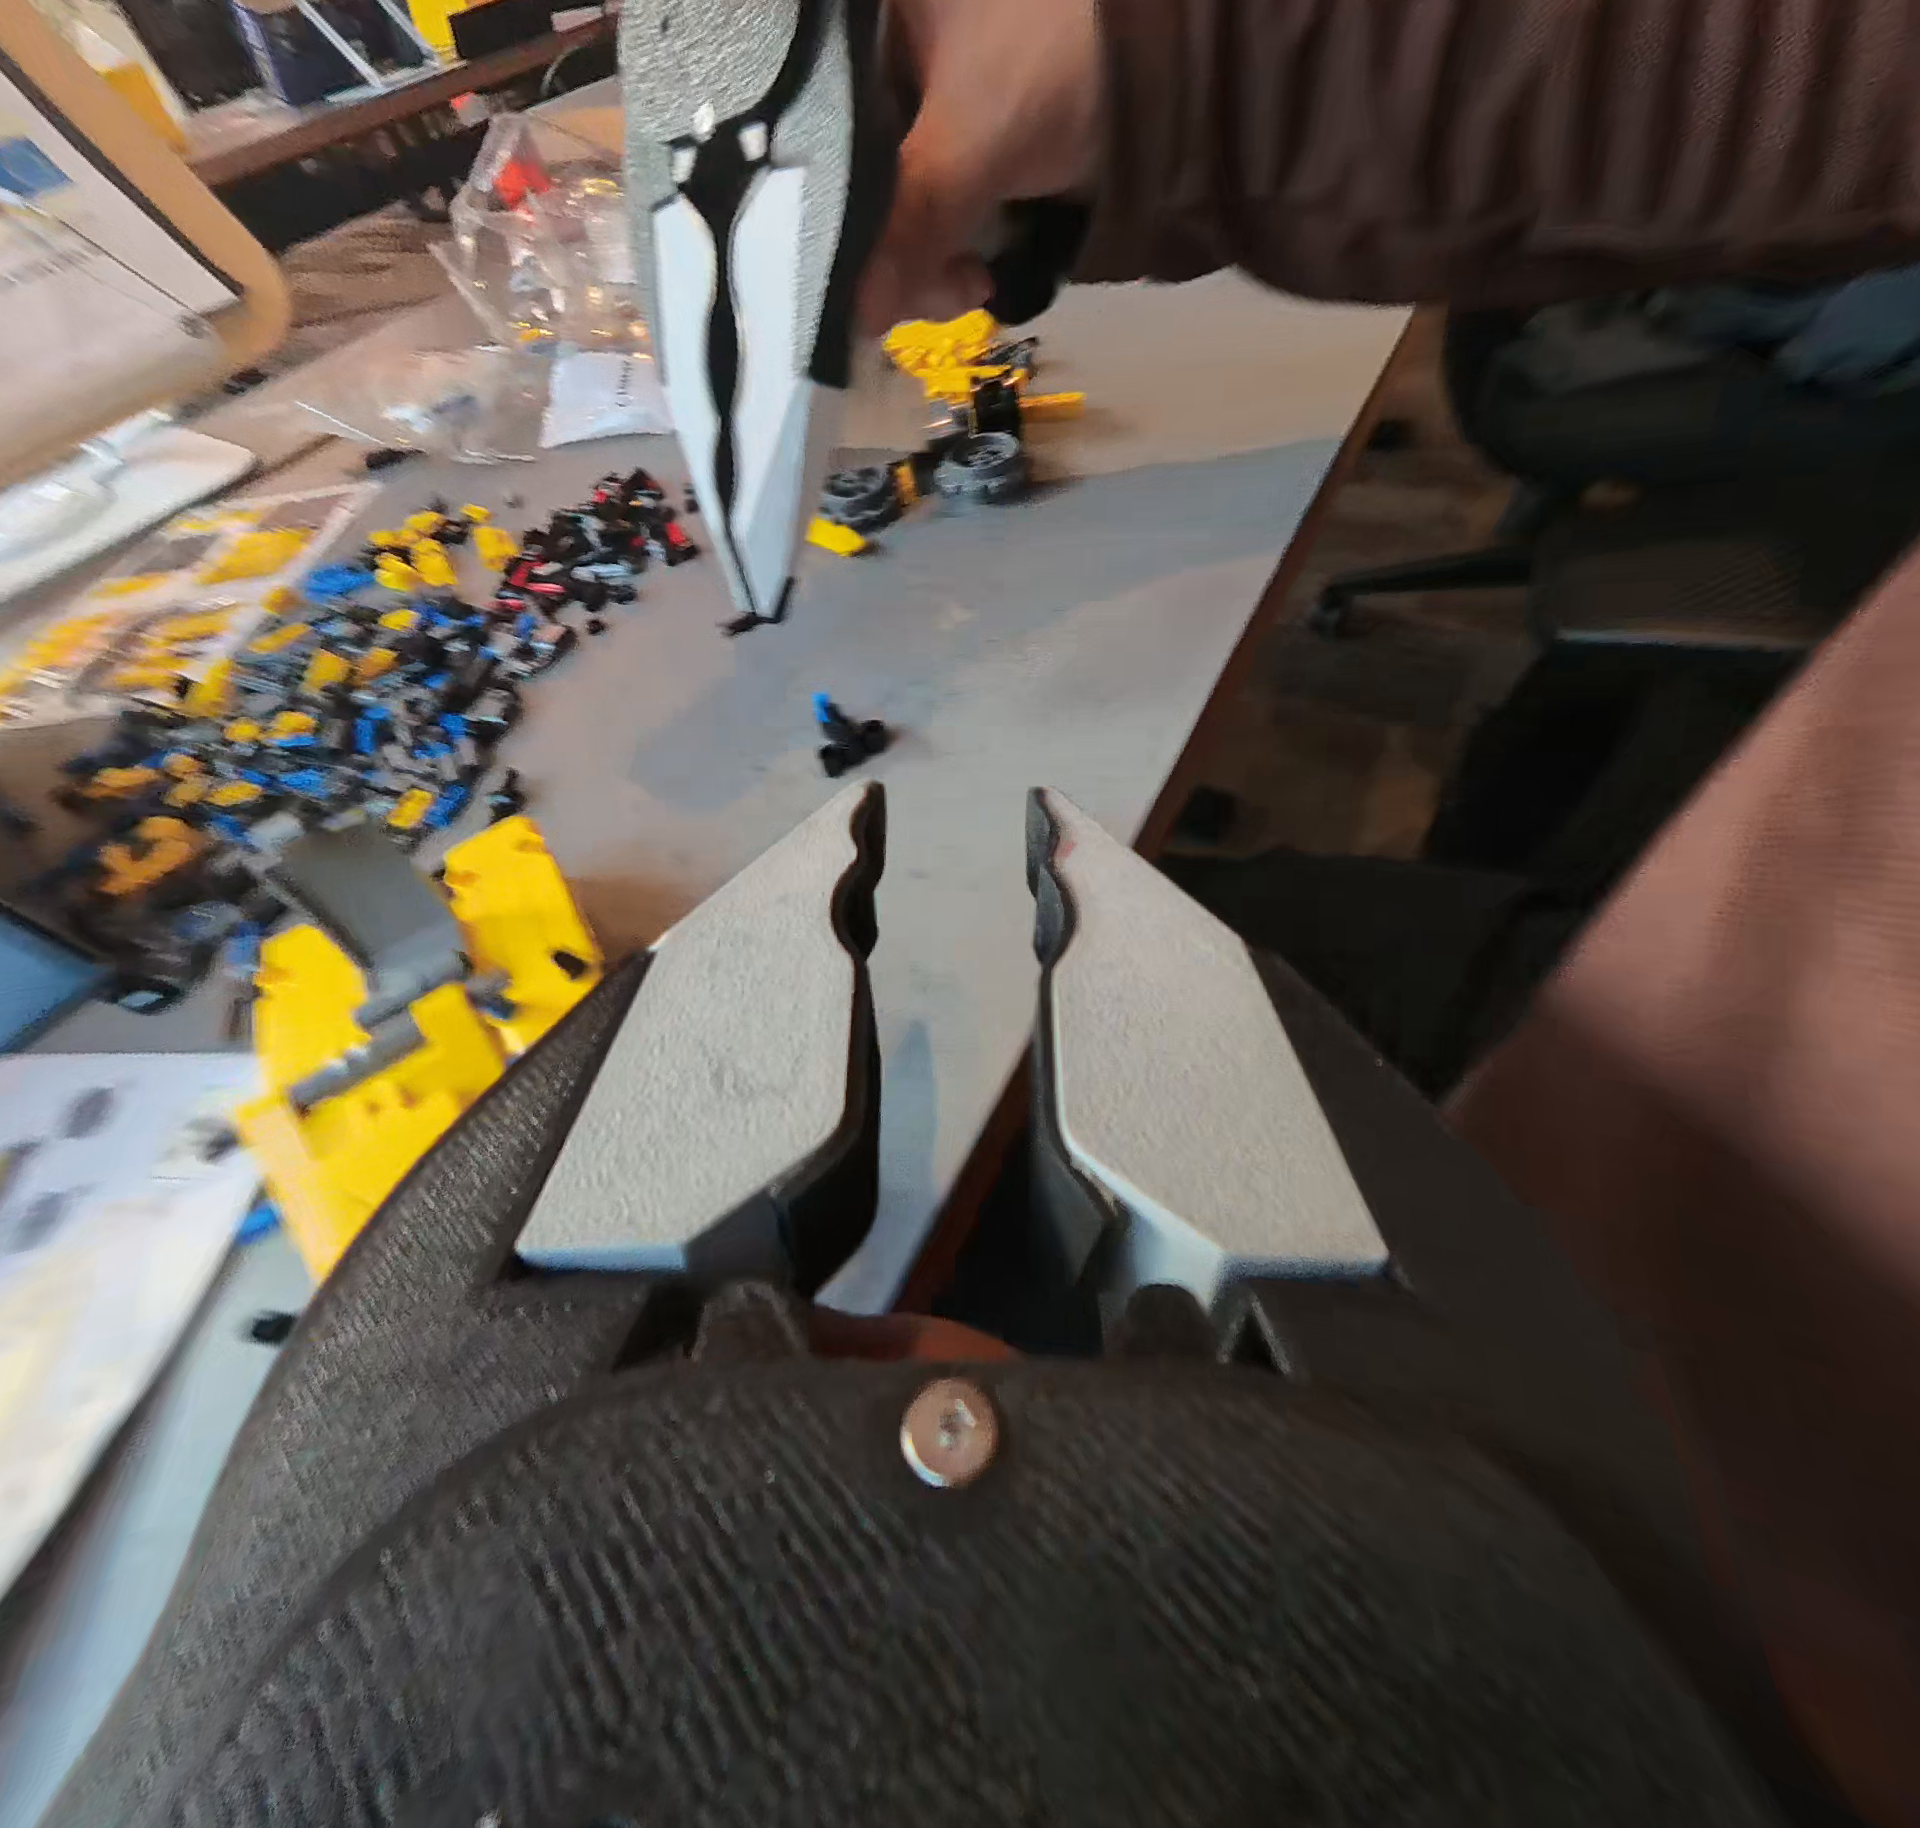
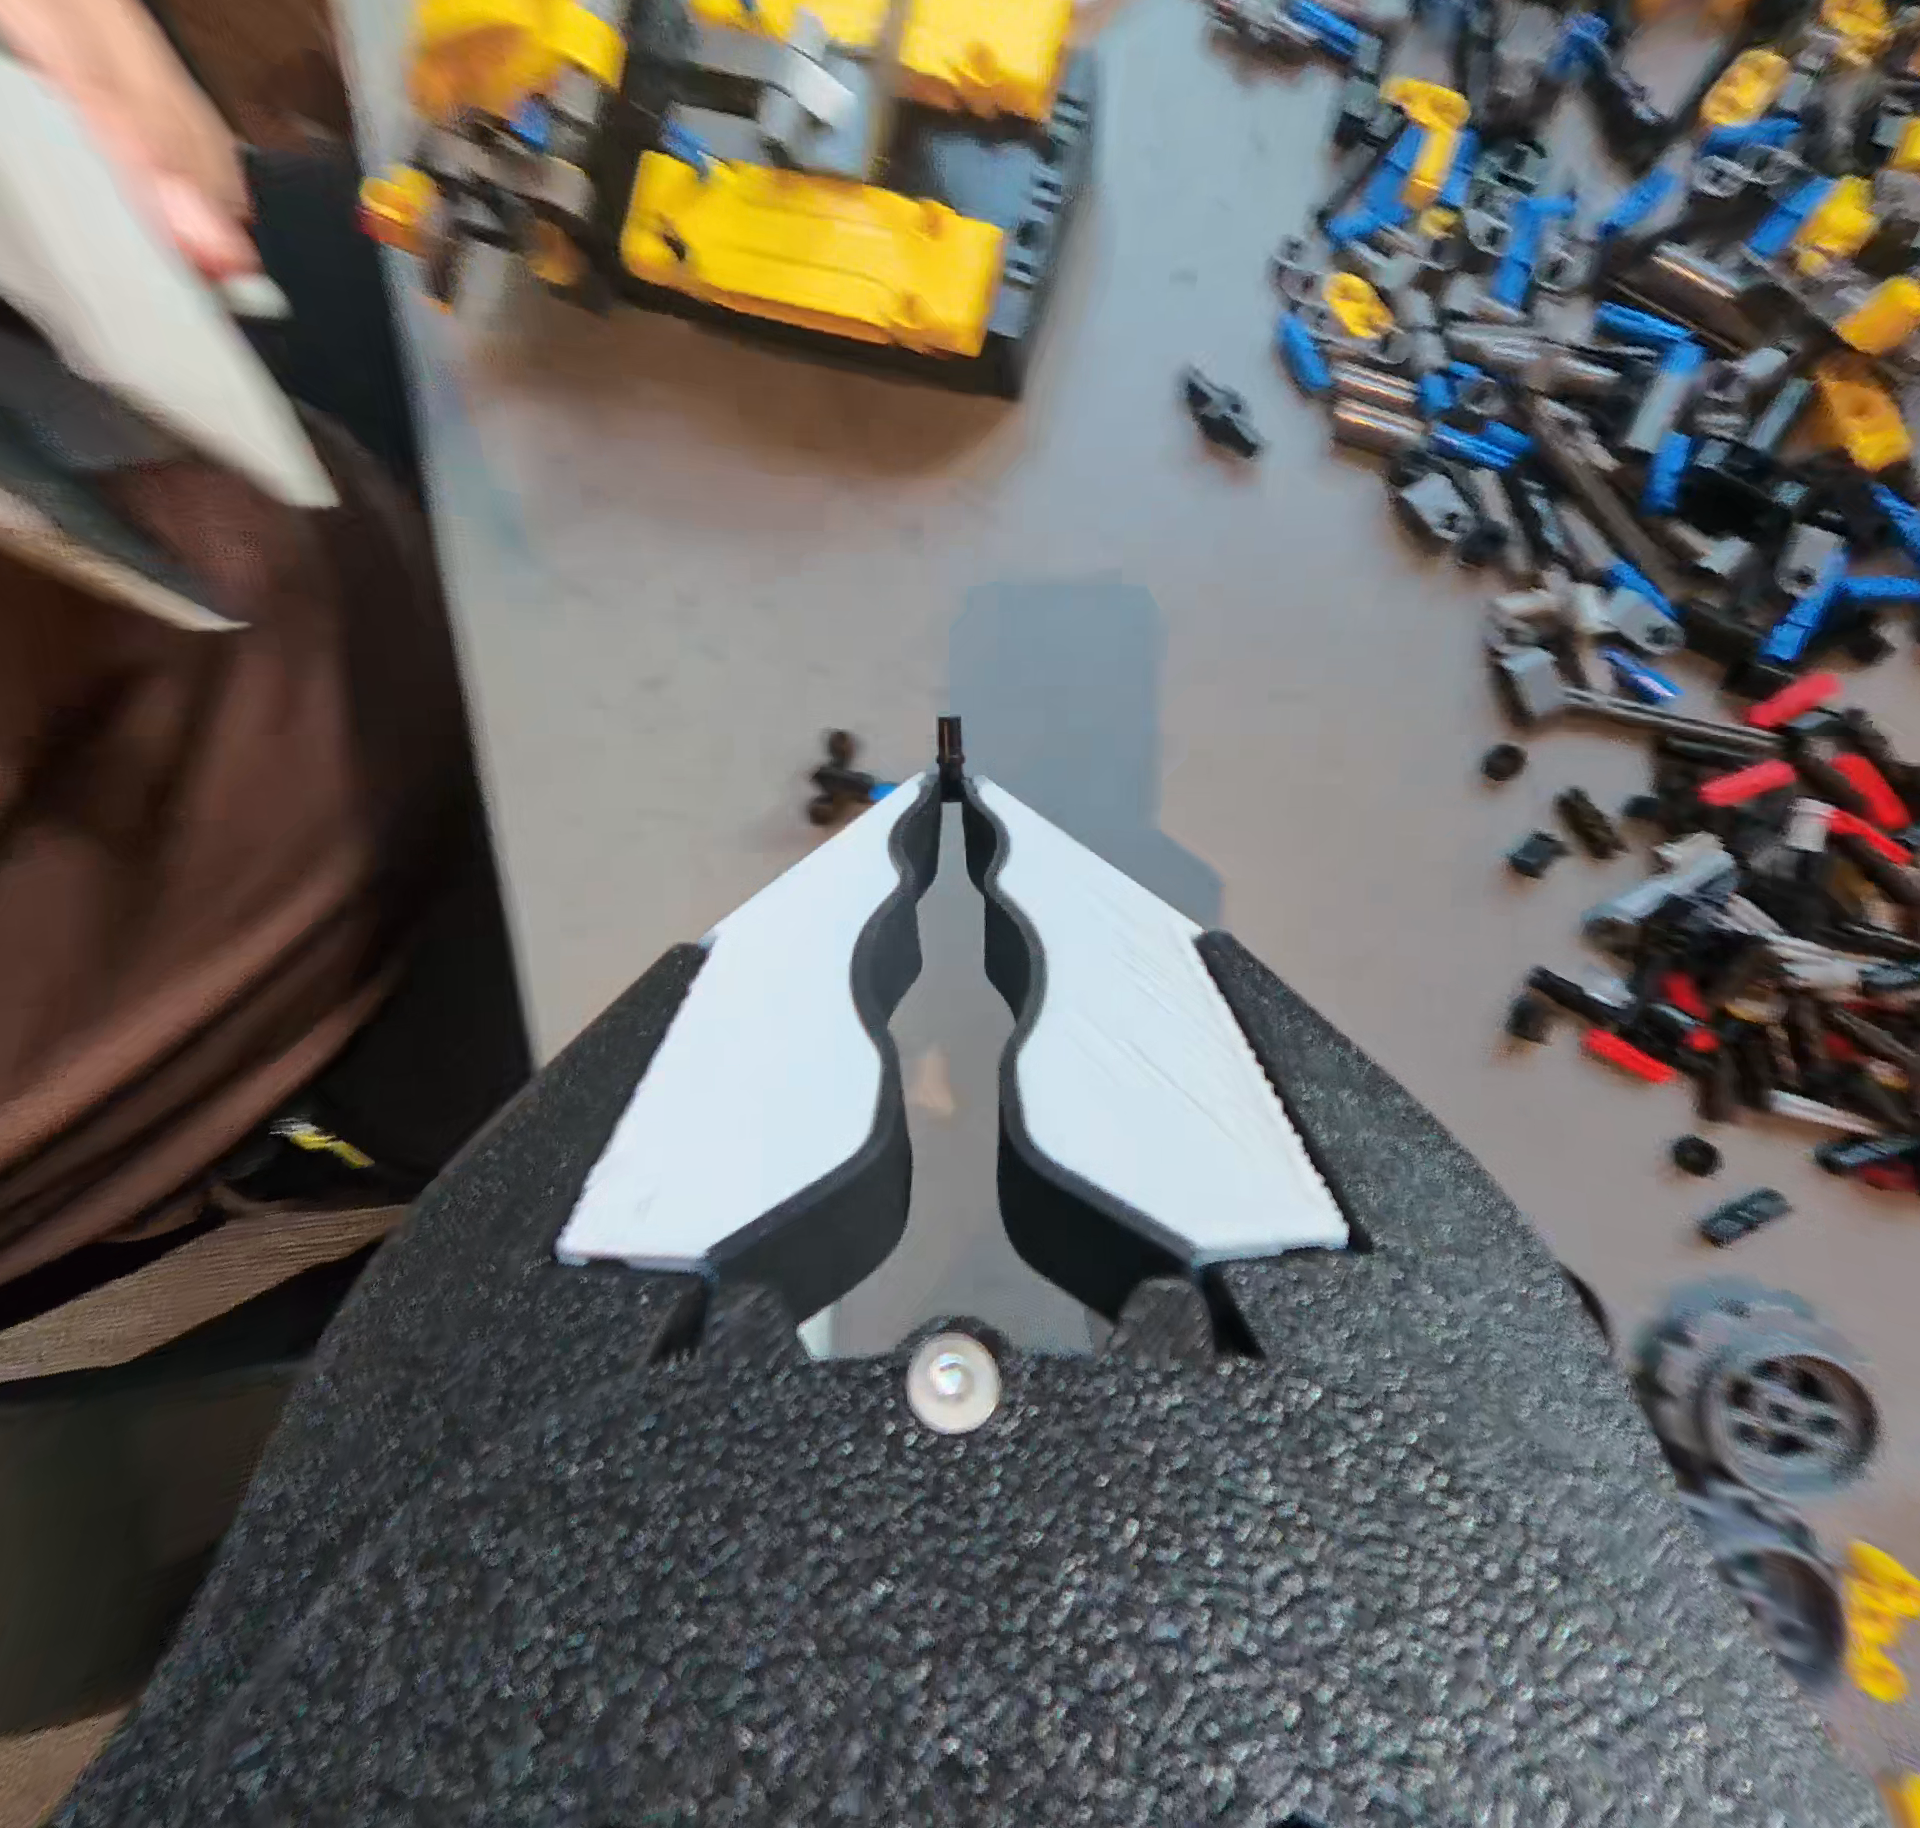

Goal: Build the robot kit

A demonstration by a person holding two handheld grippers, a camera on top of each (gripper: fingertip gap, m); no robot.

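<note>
My right gripper [image 2: 948,789] is shut on a small black pin [image 2: 948,739] that sticks out past its fingertips, held above the grey table [image 2: 727,552]. The left wrist view shows that gripper [image 1: 758,615] pointing down with the black pin [image 1: 750,621] at its tips. My left gripper [image 1: 954,804] is open with nothing between its fingers, hovering over the table near its right edge. A small black and blue piece [image 1: 847,731] lies on the table just ahead of it; it also shows in the right wrist view [image 2: 840,781].
A heap of blue, black, yellow and red bricks [image 2: 1662,428] covers one side. A partly built yellow and grey model [image 2: 790,137] stands nearby. Wheels [image 2: 1766,1404] and a yellow sub-assembly [image 1: 966,365] lie farther off. Plastic bags [image 1: 540,251] and a booklet [image 1: 94,1259] are present. Tip to tip, the grippers are about 12 cm apart.
</note>
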